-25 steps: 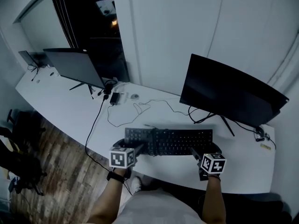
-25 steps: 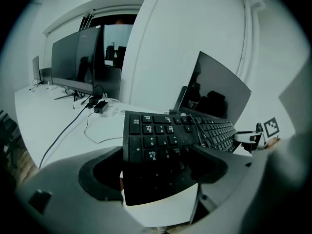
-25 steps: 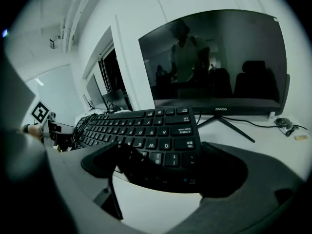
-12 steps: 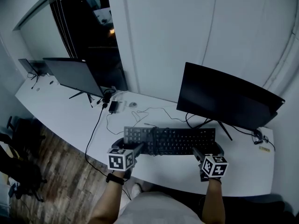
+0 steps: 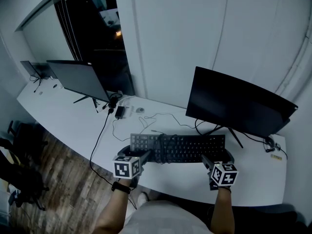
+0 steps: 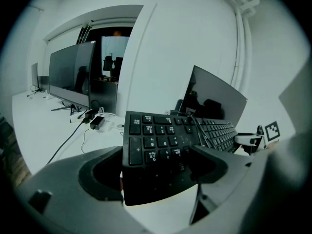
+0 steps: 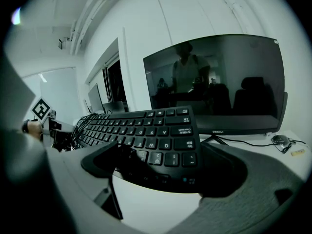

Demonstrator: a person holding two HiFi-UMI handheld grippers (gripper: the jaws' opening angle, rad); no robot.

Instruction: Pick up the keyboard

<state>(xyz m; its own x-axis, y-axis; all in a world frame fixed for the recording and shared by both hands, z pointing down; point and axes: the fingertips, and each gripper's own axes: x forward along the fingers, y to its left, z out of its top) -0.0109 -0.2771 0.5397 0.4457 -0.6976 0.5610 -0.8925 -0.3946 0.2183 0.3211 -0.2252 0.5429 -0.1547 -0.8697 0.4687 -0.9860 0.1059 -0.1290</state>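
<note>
Two claws hold the black keyboard (image 5: 187, 147) between them, one at each short end. Its long axis runs left to right, parallel to the near edge of the white surface (image 5: 63, 116), in front of the right-hand monitor (image 5: 239, 101) and its stand. The keyboard is turned round. The number row lies toward the person, and the number pad is at the person's left. A dark cable (image 5: 163, 144) lies bunched across the keys near the number pad. A shadow shows under each end, so the keyboard appears to be raised just clear of the surface, roughly level.

The left claw (image 5: 146, 155) has its jaws spread wide and clamped on the front and back edges of the number-pad end. The right claw (image 5: 204, 159) grips the opposite end, by the Tab and Caps Lock keys, in the same way. Each claw tilts a little downward and angles inward toward the other. Both forearms reach up from the bottom of the head view, and there is a watch (image 5: 120, 187) on the left wrist.

Well apart, toward the surface's far left corner, stands a second monitor (image 5: 78, 77). A black power cable (image 5: 100, 130) trails from near it over the near edge.
</note>
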